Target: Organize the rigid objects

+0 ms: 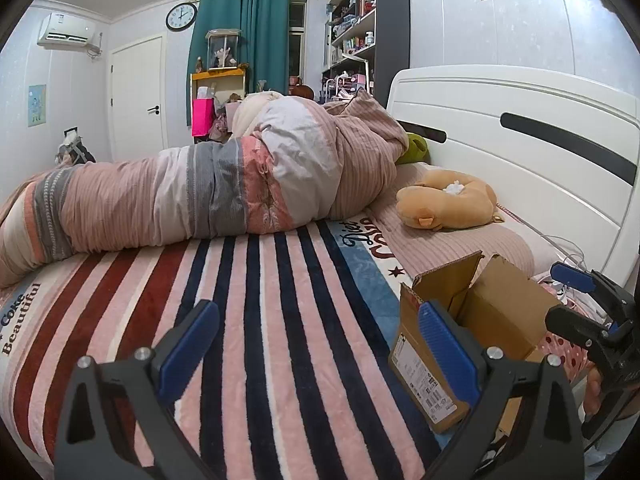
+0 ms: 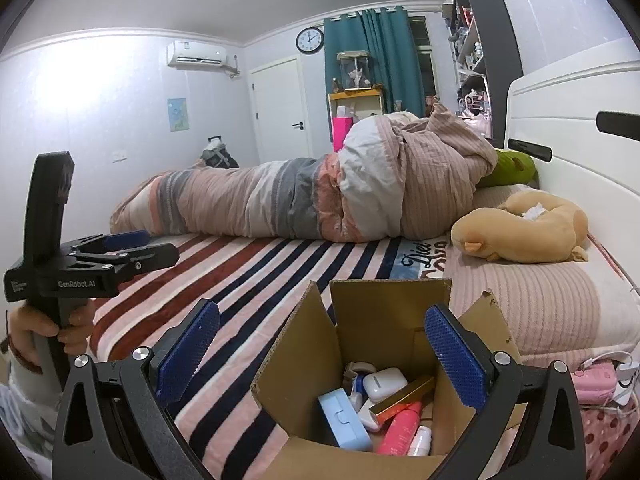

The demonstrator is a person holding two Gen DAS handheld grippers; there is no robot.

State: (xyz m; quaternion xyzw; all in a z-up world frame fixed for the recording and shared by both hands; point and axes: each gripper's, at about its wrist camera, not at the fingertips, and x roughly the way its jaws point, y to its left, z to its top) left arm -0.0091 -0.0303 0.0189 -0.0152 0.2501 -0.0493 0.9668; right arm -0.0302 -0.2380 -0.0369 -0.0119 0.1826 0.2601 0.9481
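A striped plush blanket (image 1: pixel 256 304) in pink, navy and red covers the bed, with a rolled pink-and-grey duvet (image 1: pixel 224 184) across it and a white wooden headboard (image 1: pixel 520 128) at the side. The open brown cardboard box (image 2: pixel 376 320) stands on the blanket near the pillow and holds a light blue plastic case (image 2: pixel 345 420), a white earbud case (image 2: pixel 386 383) and a pink bottle (image 2: pixel 400 426); some items below are hidden. The left gripper (image 1: pixel 320 344) and the right gripper (image 2: pixel 322 354) both have jaws spread wide, holding nothing.
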